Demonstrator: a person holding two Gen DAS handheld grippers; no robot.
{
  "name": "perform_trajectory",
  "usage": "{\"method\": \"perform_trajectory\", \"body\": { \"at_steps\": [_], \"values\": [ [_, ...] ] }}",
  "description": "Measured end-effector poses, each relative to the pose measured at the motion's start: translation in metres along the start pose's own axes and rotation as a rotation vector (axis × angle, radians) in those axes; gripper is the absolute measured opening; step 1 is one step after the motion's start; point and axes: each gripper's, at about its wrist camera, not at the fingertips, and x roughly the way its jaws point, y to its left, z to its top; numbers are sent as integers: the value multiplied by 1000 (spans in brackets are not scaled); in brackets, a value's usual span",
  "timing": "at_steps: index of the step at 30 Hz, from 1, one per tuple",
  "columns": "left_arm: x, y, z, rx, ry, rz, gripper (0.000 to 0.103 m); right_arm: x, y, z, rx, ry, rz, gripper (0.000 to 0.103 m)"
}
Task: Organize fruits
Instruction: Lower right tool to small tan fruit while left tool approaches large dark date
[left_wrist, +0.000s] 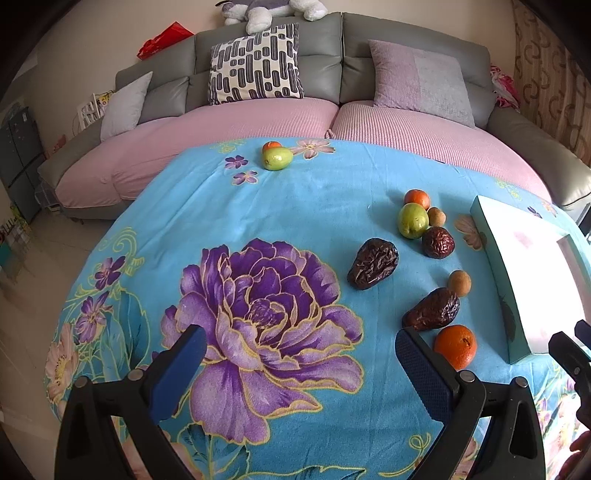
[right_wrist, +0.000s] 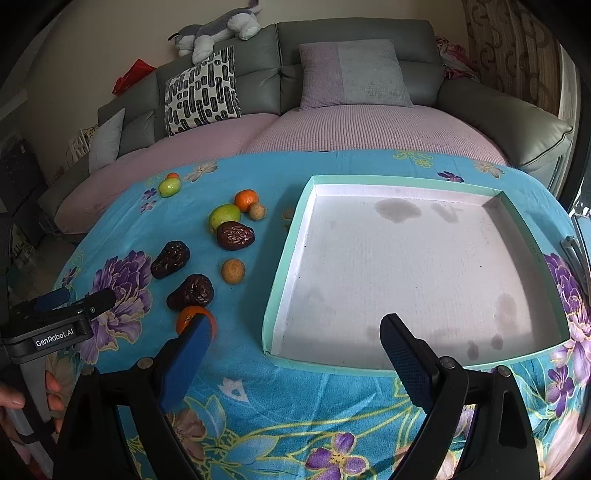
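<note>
Nearest orange (left_wrist: 455, 346) just beyond right fingers (left_wrist: 421, 369)

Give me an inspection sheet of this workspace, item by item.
Surface: blue floral tablecloth covers the table.
Job's things: shallow teal-rimmed white tray, nothing in it, stained floor. On the cloth left of it: three small oranges, nearest; two green pear-like fruits, nearer; three wrinkled dark-red dates, middle one; two small brown round fruits, nearer.
Clutter: nothing seen.
Grippers: left gripper open, holding nothing; right gripper open, holding nothing.
Cables: nothing seen.
Surroundings: grey sofa with pink seat covers, cushions, plush toy.
</note>
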Motion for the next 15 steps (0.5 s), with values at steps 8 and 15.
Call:
{"method": "perform_trajectory", "body": {
  "at_steps": [8,15],
  "values": [
    [23,3,34,-80,73,-35,103,-8,17,41,-112,-95,10,93],
    [33,0,60,-111,78,-61,102,4,27,70,-124,-106,90,90]
  ]
}}
